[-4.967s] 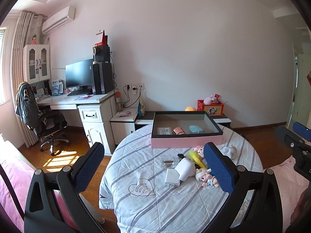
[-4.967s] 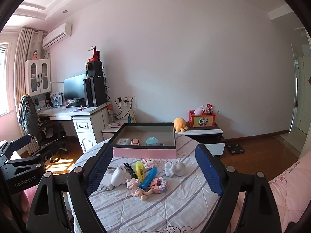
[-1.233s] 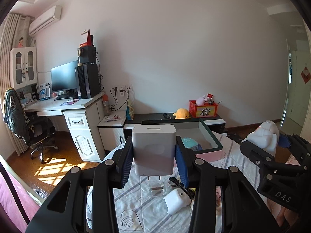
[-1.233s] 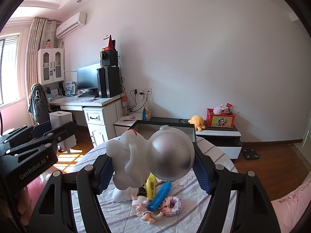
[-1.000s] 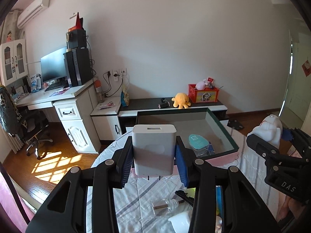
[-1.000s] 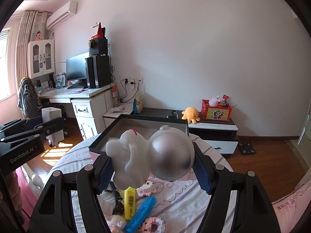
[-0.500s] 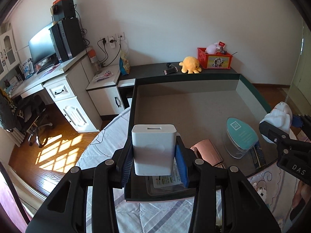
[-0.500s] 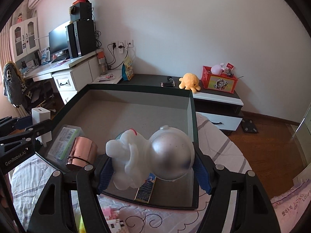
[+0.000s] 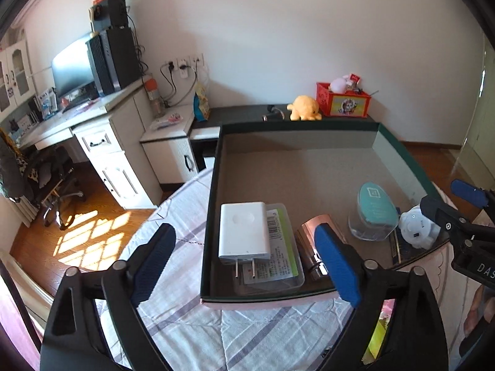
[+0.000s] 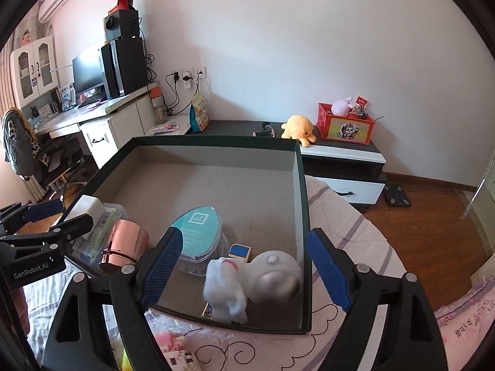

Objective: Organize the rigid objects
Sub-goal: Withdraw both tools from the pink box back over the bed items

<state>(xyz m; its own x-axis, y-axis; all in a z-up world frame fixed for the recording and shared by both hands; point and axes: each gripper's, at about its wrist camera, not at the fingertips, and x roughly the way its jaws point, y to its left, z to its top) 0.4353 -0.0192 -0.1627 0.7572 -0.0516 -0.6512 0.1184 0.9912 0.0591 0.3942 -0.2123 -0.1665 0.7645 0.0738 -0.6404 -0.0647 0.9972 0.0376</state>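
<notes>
Left gripper [image 9: 247, 262]: fingers spread wide, gripping nothing, poised over the near left corner of the tray.
Right gripper [image 10: 247, 273]: fingers likewise wide apart and empty, over the near right corner.
Surface [image 9: 185, 327]: round, under a white quilted cover with grey stripes; a pink block toy [image 10: 173, 355] lies at its near edge, outside the tray.
Tray [image 9: 213, 185]: shallow, dark green rim, pink outer wall, grey floor; rests on the surface.
White charger [image 9: 243, 230]: inside the tray, near left corner, lying flat with prongs toward the camera, on top of a clear plastic case [image 9: 278, 247] bearing a green label.
Rose-gold cylinder [image 10: 125, 244]: on its side, just beside the case.
Teal-lidded clear box [image 10: 198, 235]: mid-tray, near front.
White astronaut figure [image 10: 253, 281]: inside the tray, near right corner, lying down, its body blurred; a small blue-and-yellow item [image 10: 239, 252] lies partly under it.
Far: yellow plush octopus [image 10: 298, 130] and red box [image 10: 345, 125] on a low cabinet against the wall.
</notes>
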